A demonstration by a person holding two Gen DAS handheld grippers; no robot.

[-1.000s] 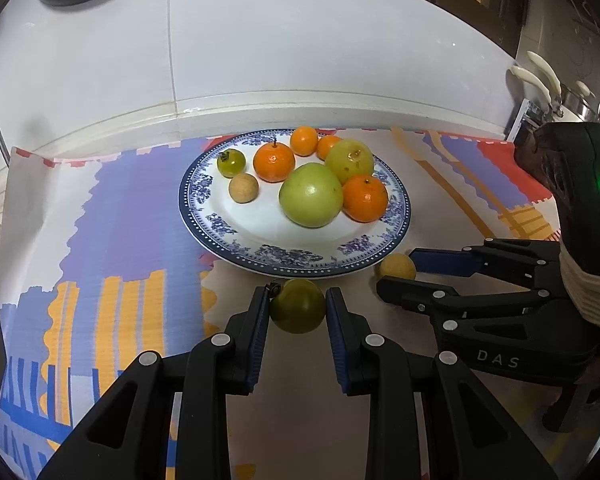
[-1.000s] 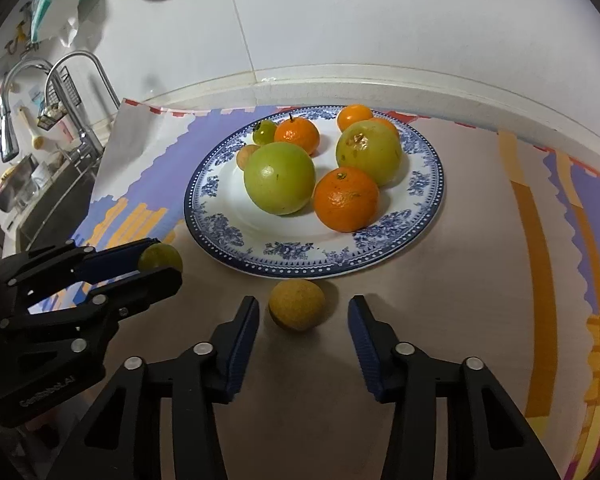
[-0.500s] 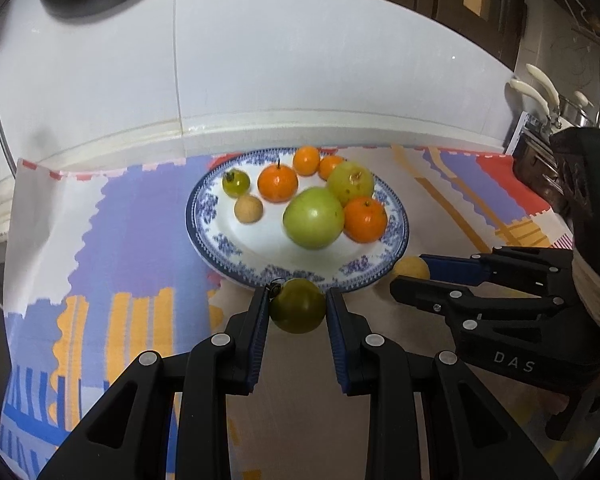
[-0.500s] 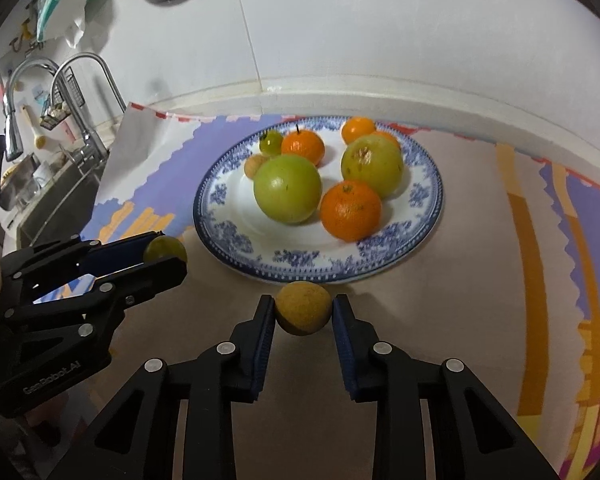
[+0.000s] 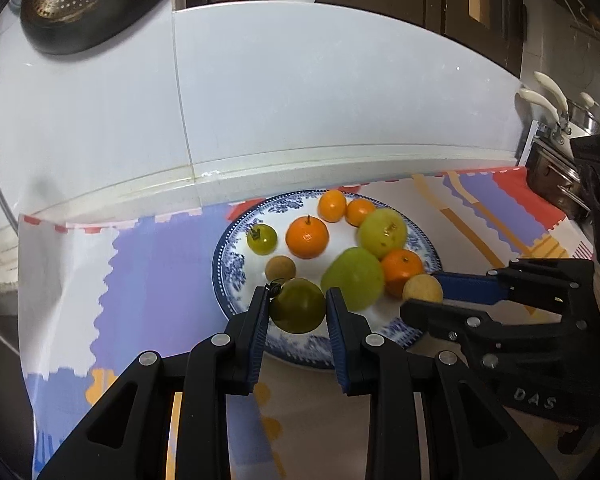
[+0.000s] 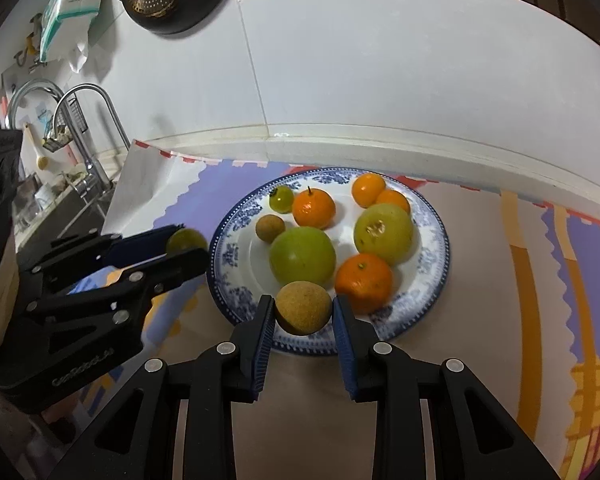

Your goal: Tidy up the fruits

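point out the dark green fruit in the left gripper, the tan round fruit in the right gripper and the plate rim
dark green fruit [image 5: 297, 309], left wrist view, front middle of its skin
tan round fruit [image 6: 304, 307], right wrist view, centre of its speckled face
plate [image 6: 440, 236], right wrist view, blue patterned rim on the right side

- The left gripper, which held the dark green fruit low over the cloth in front of the plate, now holds it above the plate's near rim.
- The right gripper, open around the tan fruit one second ago, has closed on it and lifted it over the plate's edge.
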